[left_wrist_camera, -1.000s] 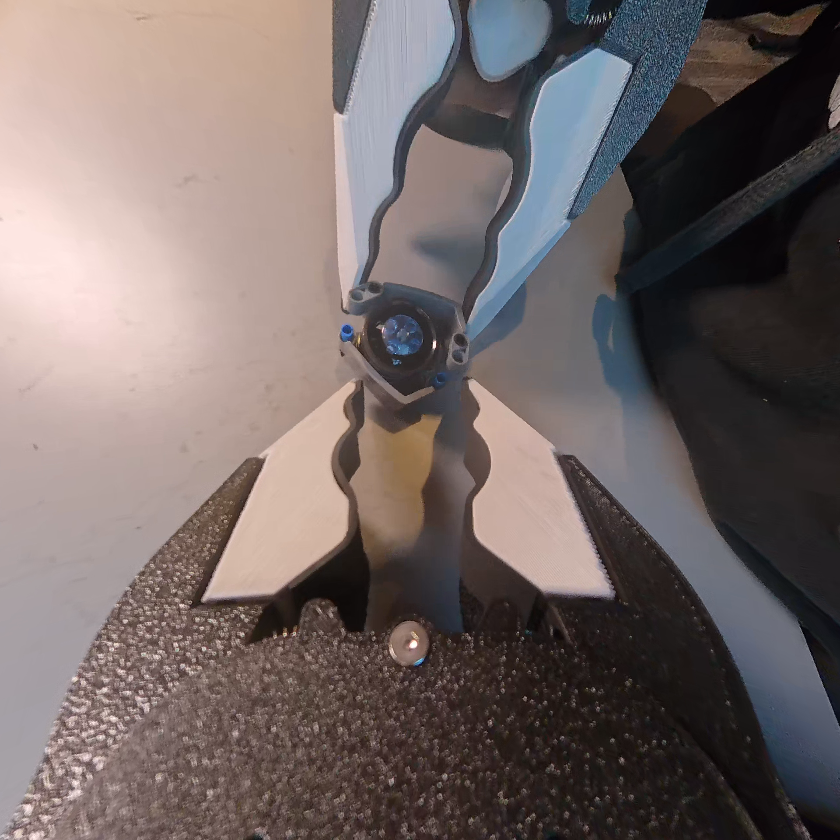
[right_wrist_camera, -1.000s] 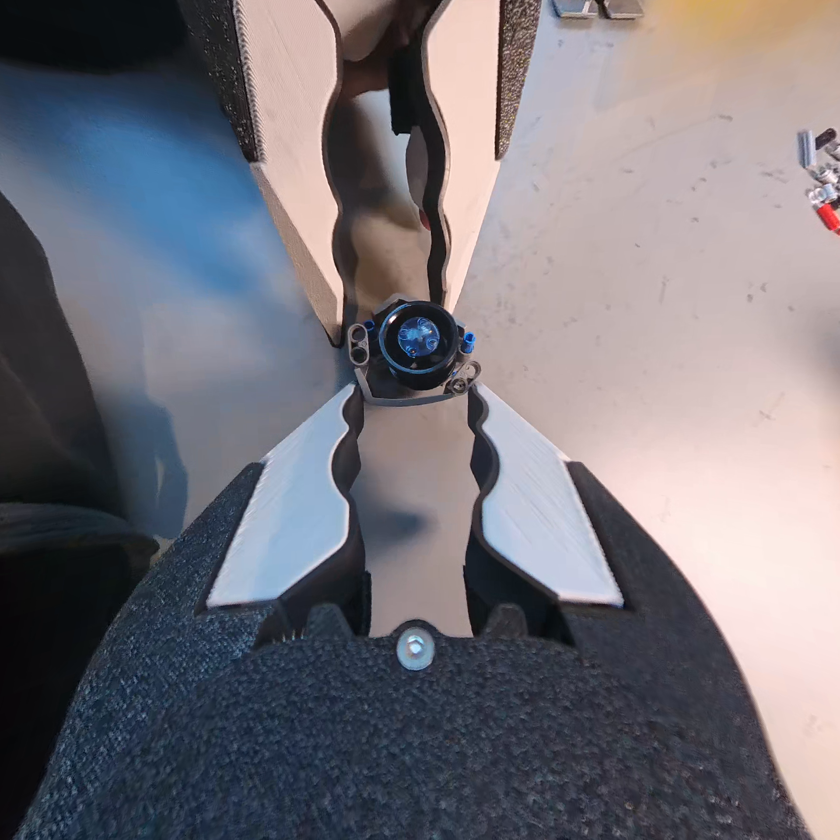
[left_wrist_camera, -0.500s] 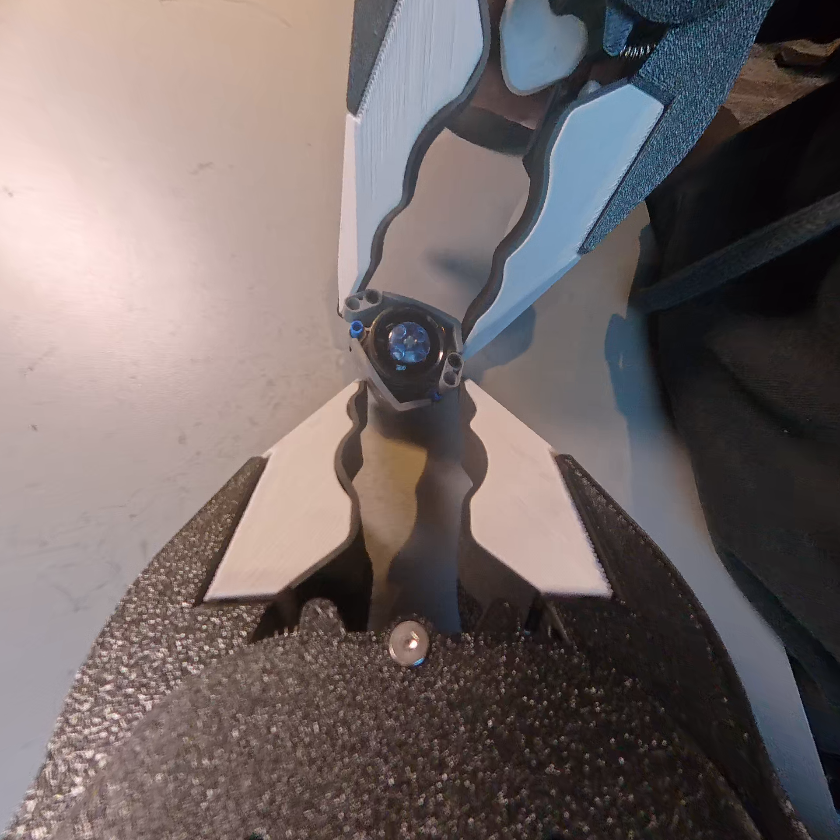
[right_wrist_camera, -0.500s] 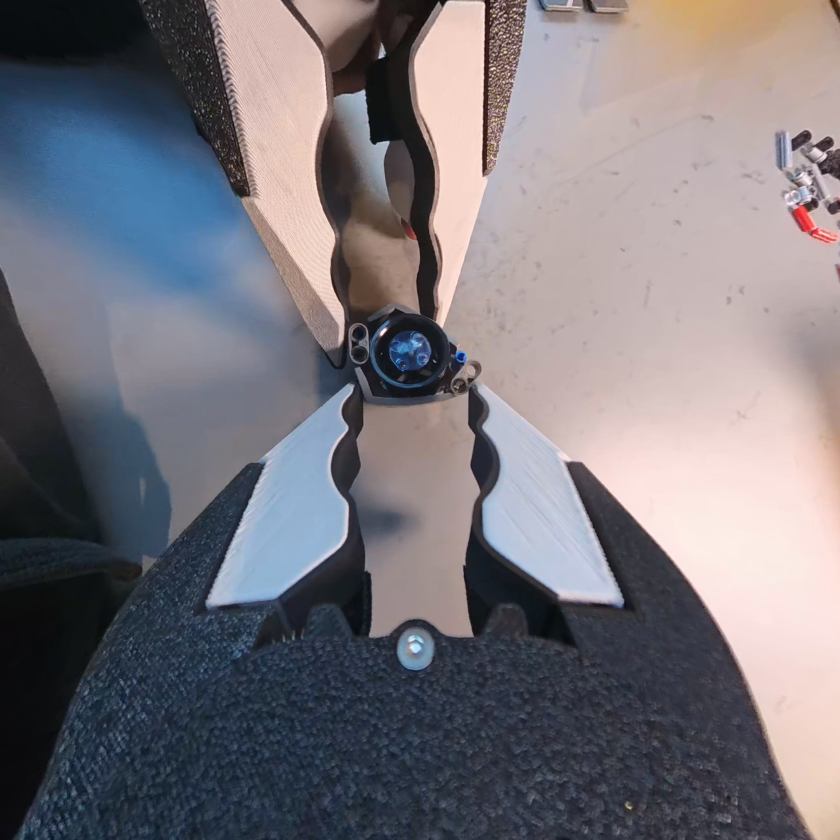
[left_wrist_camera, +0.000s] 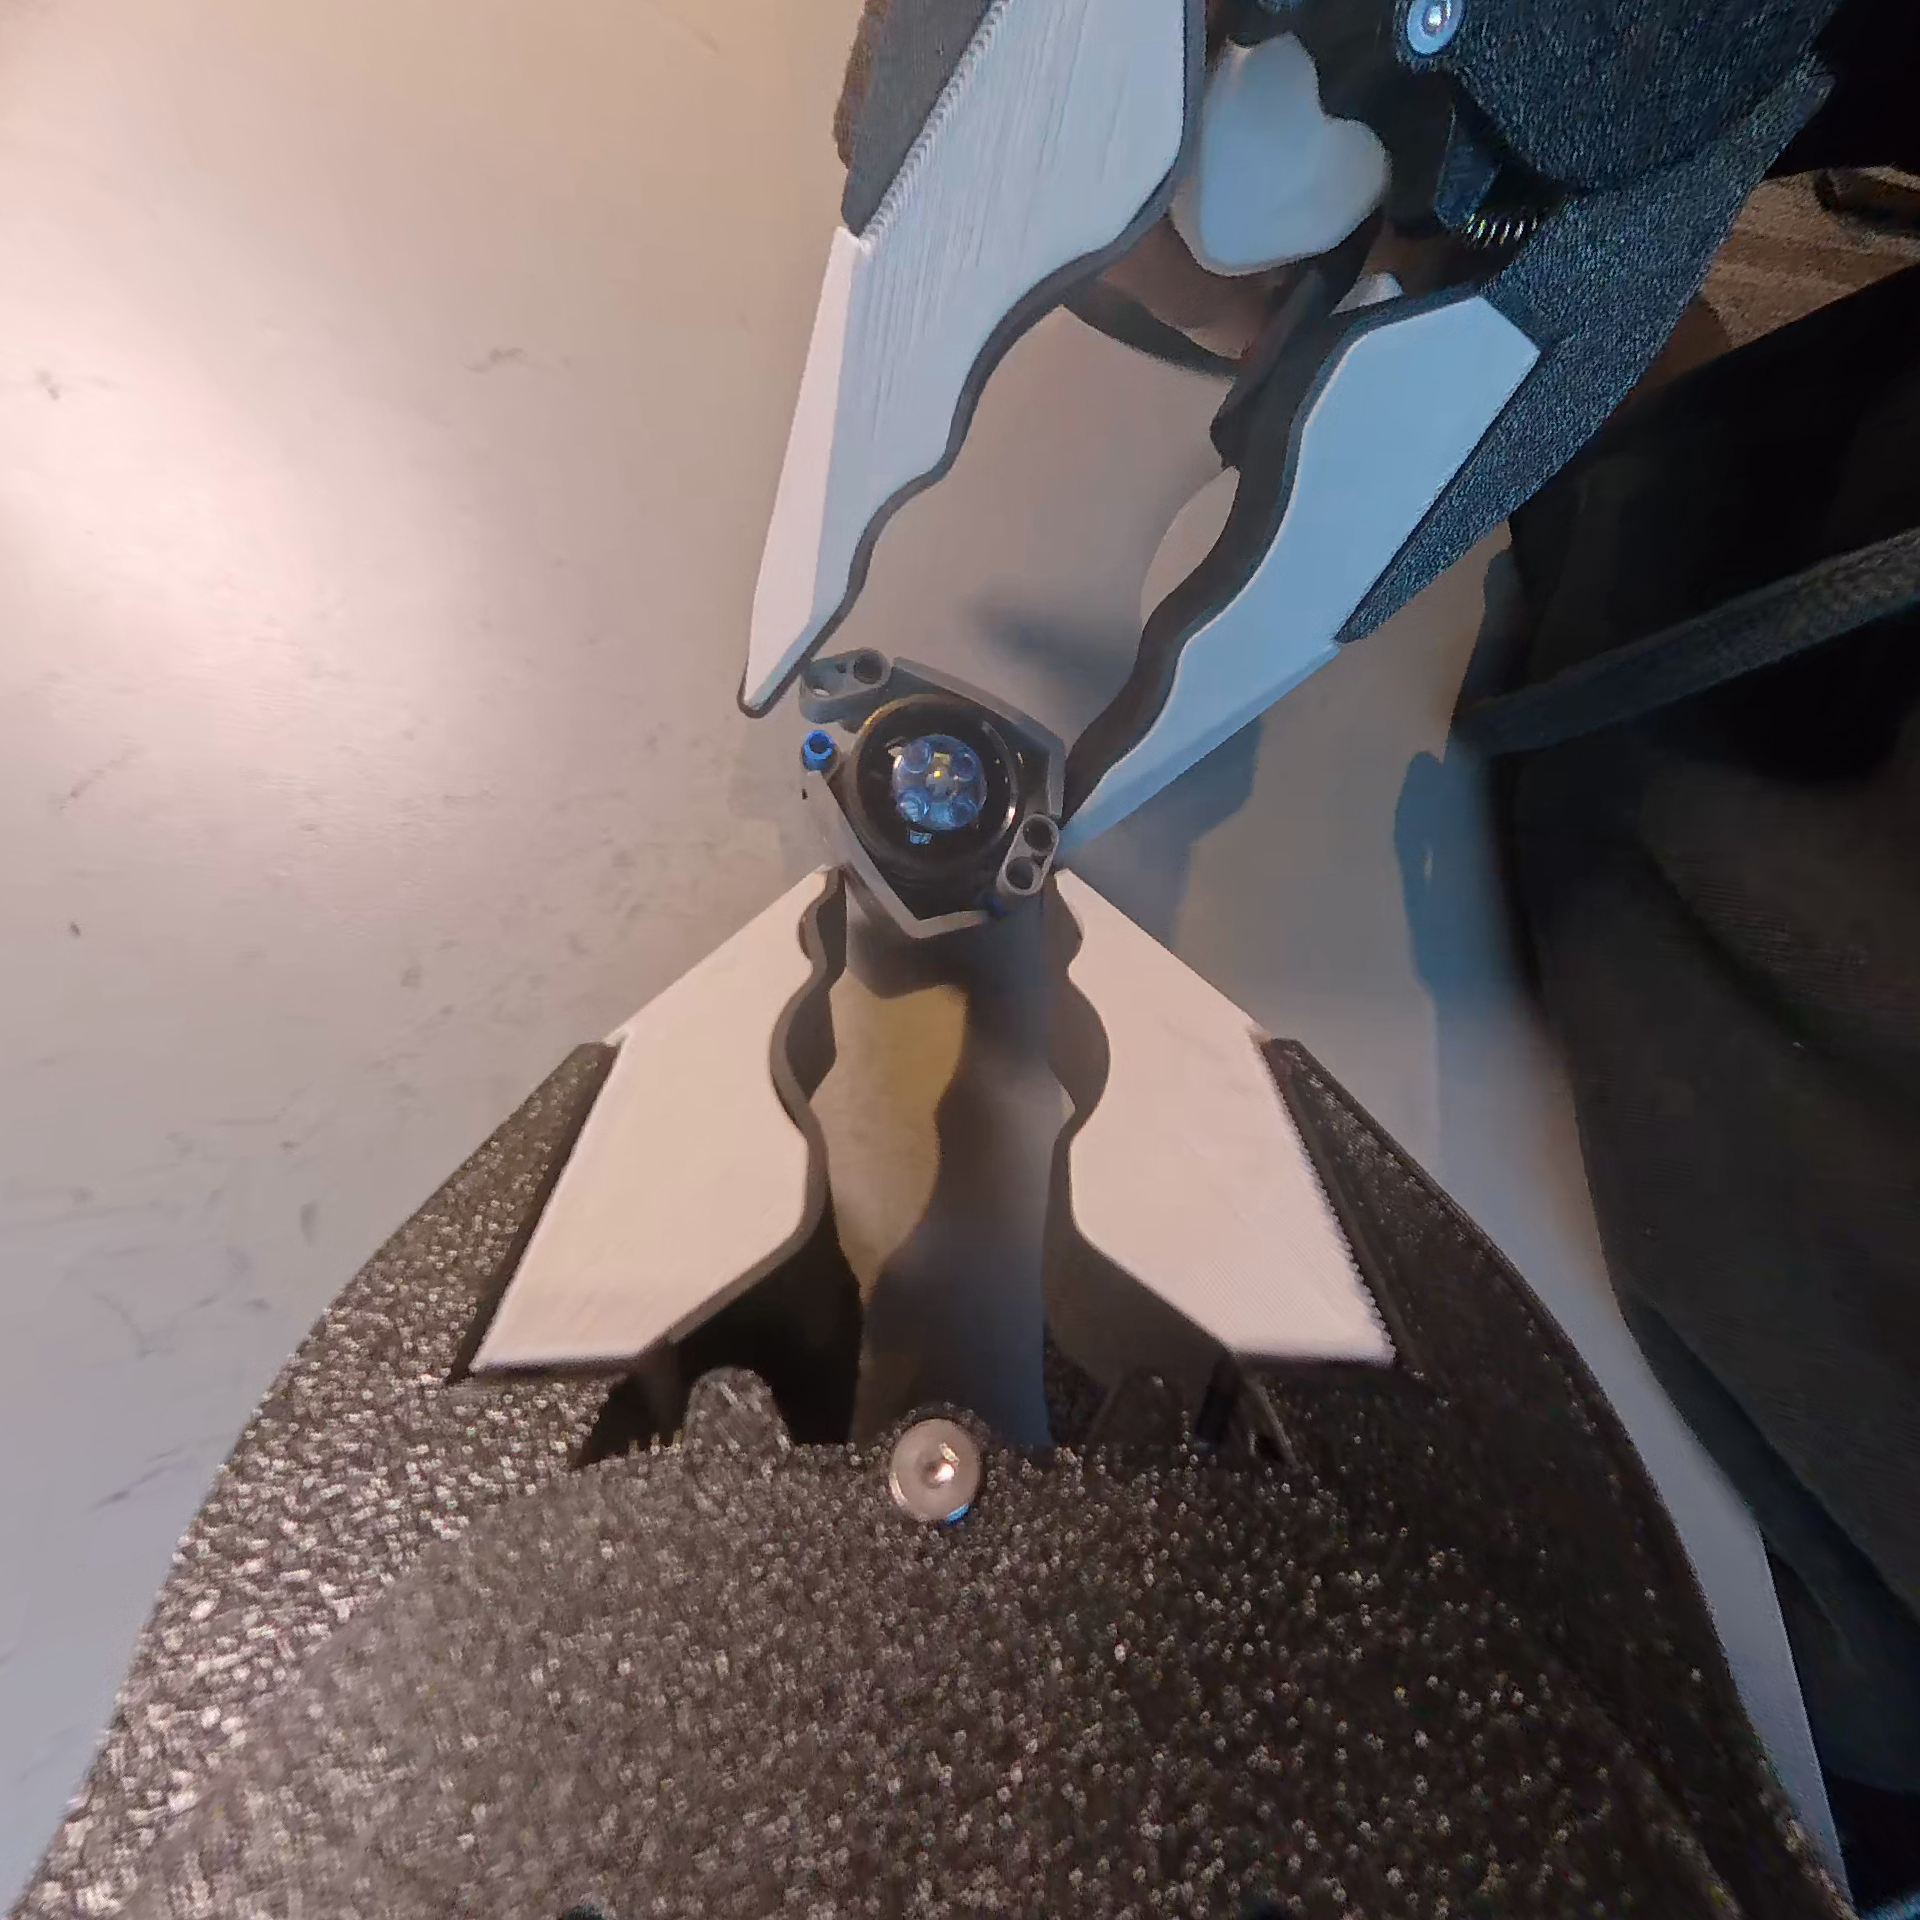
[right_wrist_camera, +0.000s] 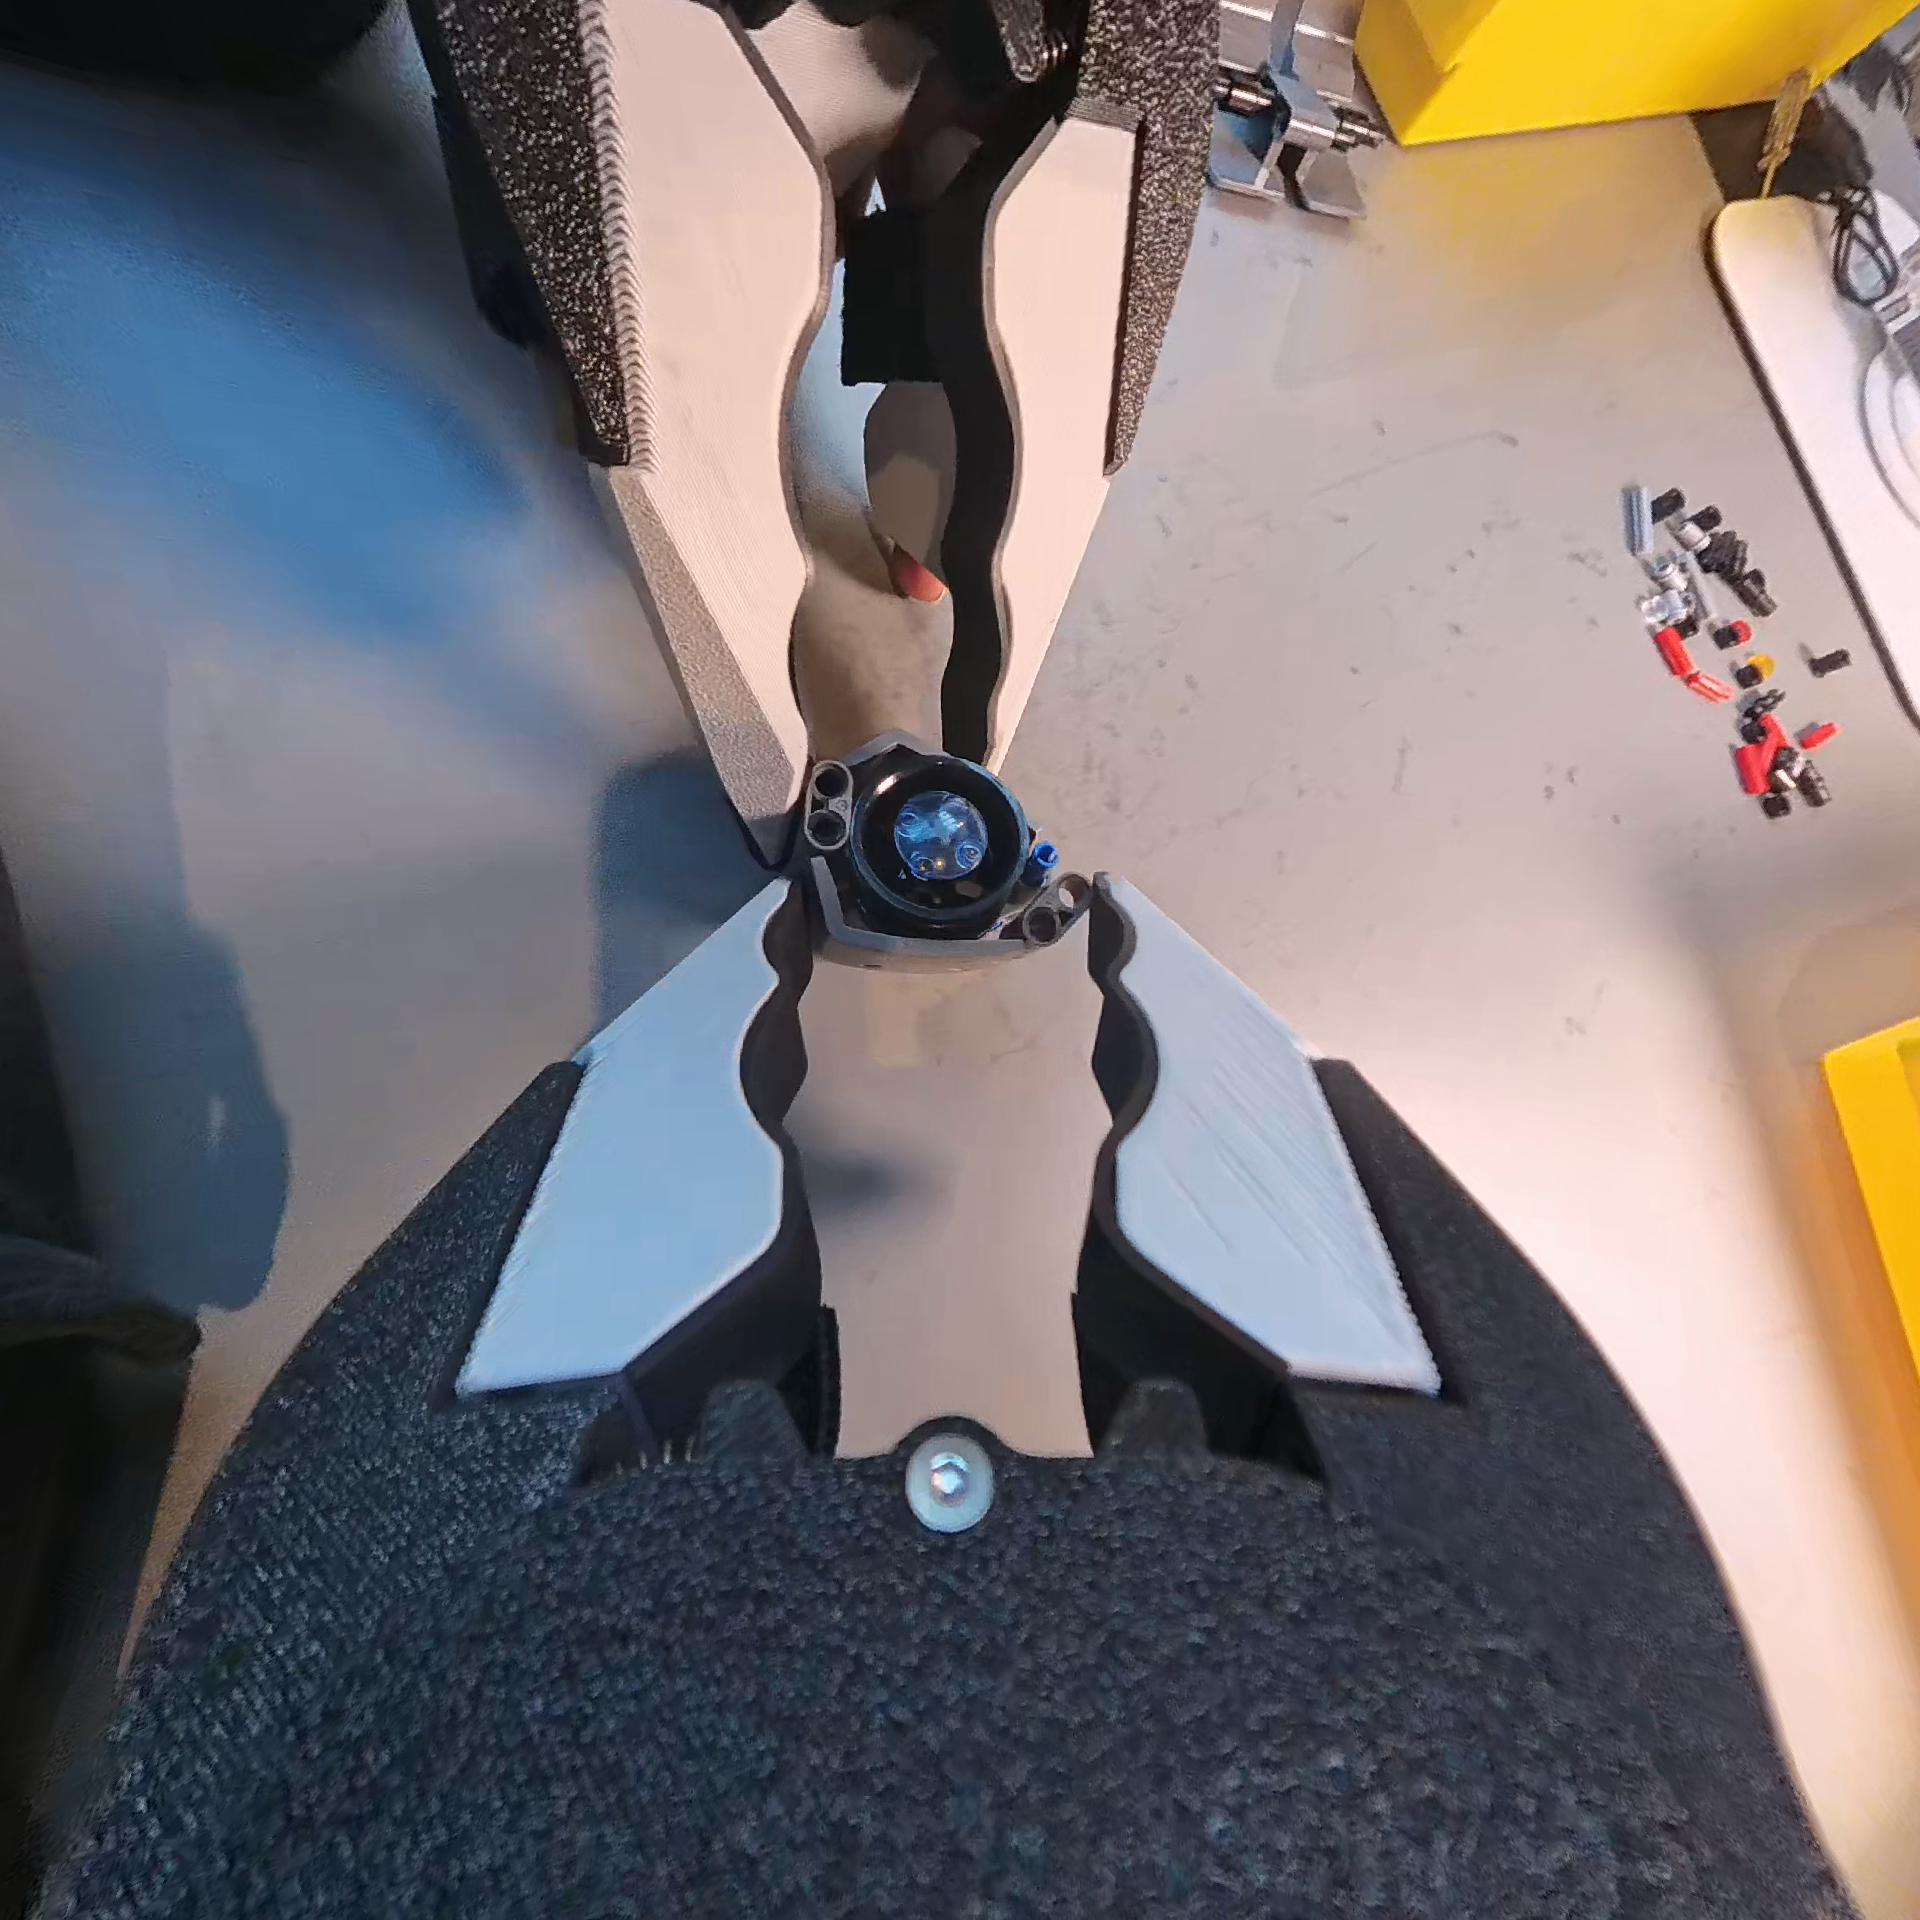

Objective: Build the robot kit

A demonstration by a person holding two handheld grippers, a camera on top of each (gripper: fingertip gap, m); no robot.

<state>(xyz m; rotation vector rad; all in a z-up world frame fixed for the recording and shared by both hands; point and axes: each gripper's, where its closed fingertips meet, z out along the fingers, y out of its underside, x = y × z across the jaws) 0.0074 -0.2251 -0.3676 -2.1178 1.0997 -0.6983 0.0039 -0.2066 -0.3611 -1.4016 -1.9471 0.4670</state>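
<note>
1. Left wrist view: the left gripper (left_wrist_camera: 940,899) reached up from the bottom edge, its jaws narrow and closed on the lower sides of a small brick piece (left_wrist_camera: 935,800), which it held above the table (left_wrist_camera: 364,623).
2. The brick piece was a grey angular frame around a black ring with a clear blue round stud in the middle. Blue pins and holed grey lugs showed at its corners.
3. The right gripper (left_wrist_camera: 920,758) came in from the top edge. One fingertip touched a lug. The other stood just beside a second lug.
4. A dark bag (left_wrist_camera: 1714,935) with a strap lay at the right.
5. Right wrist view: the right gripper's jaws stood narrow about the piece, tips at its lower corners. Whether they clamped it could not be told.
6. The left gripper pinched the piece from above.
7. Loose red, black and grey parts (right_wrist_camera: 1725,644) lay well apart at the right, between two yellow boxes (right_wrist_camera: 1610,62).
</note>
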